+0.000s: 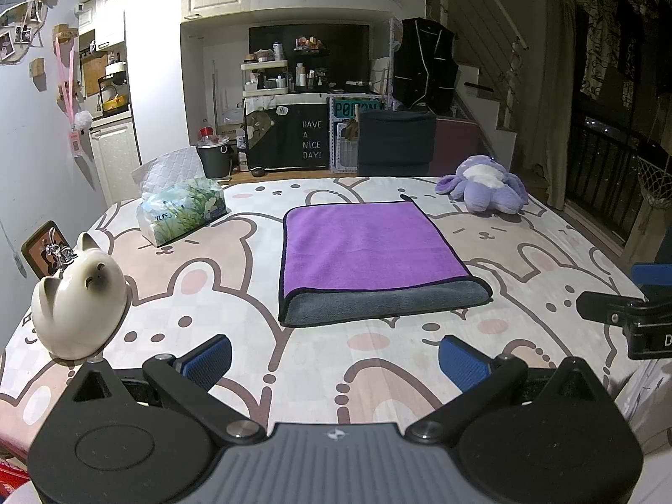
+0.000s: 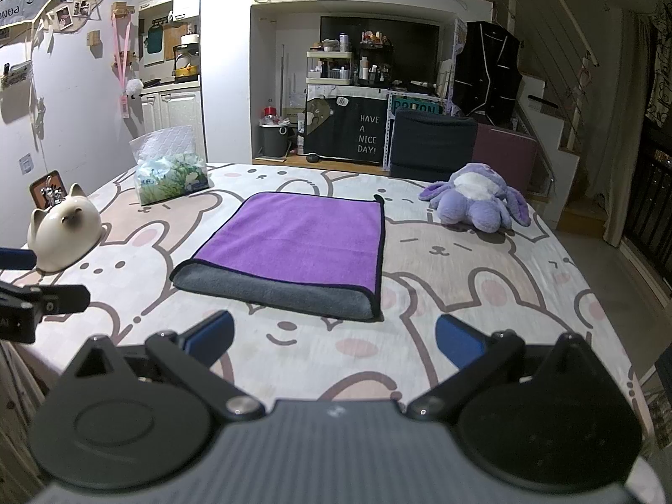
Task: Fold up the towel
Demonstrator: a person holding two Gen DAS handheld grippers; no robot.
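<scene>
Tongs on both sides gape wide and hold nothing: the left tongs (image 1: pixel 335 361) and right tongs (image 2: pixel 334 338) hover over the bunny-print surface (image 1: pixel 378 361), clear of the cloth. At twelve o'clock lies the purple-and-grey microfibre towel (image 1: pixel 369 252), apparently folded once, its grey fold facing the tongs and its nearly square outline running slightly longer from twelve to six o'clock. Further folds probably remain.

My left gripper (image 1: pixel 335 359) and right gripper (image 2: pixel 334 336) look alike: black linkage arms, silver screws, blue ribbed pads (image 1: pixel 462 363), grey ridged body.
</scene>
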